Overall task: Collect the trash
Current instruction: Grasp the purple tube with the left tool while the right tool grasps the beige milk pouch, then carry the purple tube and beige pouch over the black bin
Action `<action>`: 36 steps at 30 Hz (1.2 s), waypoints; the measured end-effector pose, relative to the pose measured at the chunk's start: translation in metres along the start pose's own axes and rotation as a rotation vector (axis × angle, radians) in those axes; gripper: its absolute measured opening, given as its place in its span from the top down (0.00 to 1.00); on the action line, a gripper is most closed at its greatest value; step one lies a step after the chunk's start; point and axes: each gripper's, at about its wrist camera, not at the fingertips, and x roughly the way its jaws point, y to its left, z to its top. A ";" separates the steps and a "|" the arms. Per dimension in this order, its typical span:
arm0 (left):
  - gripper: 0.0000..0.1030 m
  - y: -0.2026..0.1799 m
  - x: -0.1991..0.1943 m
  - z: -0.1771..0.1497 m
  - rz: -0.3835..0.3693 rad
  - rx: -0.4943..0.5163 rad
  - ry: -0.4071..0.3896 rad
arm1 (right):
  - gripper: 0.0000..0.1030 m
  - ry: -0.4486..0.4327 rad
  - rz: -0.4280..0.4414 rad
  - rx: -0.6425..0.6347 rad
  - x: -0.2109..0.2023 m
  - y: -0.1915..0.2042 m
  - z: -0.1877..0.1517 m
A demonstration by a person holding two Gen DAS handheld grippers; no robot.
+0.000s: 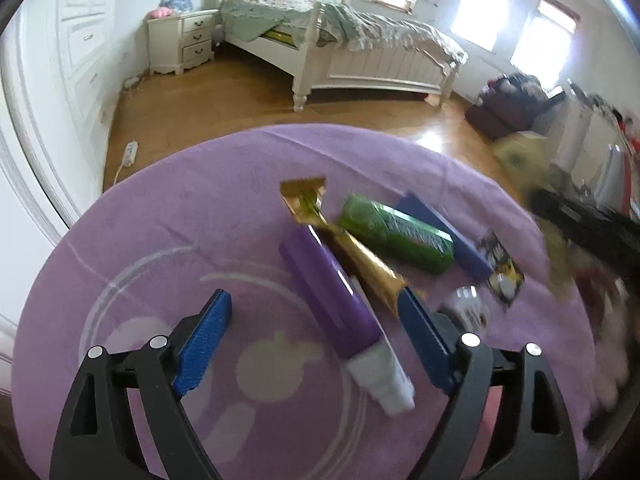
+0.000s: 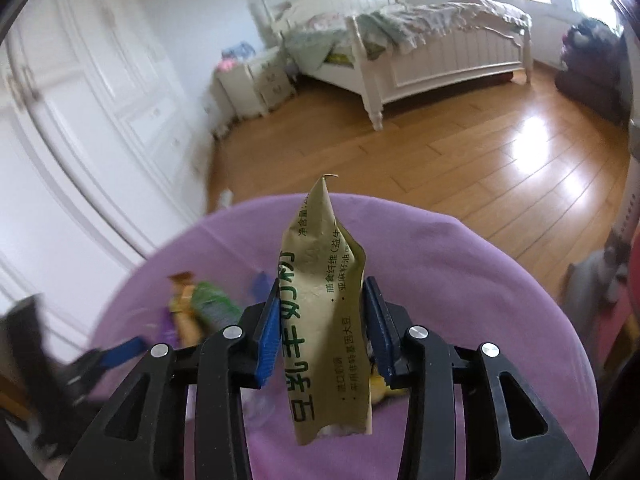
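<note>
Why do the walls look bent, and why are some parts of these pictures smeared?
Both views use fisheye lenses, so straight walls curve near the edges. Left wrist view: the right side is motion-blurred, while the purple tube stays fairly sharp; the windows are blown out white. Right wrist view: the beige packet is crisp, the left edge smeared, and sun glare streaks the wooden floor.

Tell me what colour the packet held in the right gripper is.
Olive-tan packet with dark green Chinese print, clamped in the right gripper; clearest in the right wrist view.
</note>
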 end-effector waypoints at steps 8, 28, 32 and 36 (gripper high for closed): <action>0.68 0.000 -0.006 -0.002 0.039 0.044 0.009 | 0.62 -0.077 0.140 0.082 -0.082 0.004 -0.035; 0.76 -0.100 -0.118 -0.053 -0.432 0.096 -0.103 | 0.62 -0.191 0.170 0.225 -0.176 -0.036 -0.112; 0.76 -0.163 -0.122 -0.046 -0.505 0.190 -0.113 | 0.62 -0.285 0.076 0.328 -0.216 -0.091 -0.122; 0.76 -0.227 -0.120 -0.043 -0.591 0.285 -0.115 | 0.62 -0.380 -0.024 0.409 -0.254 -0.145 -0.130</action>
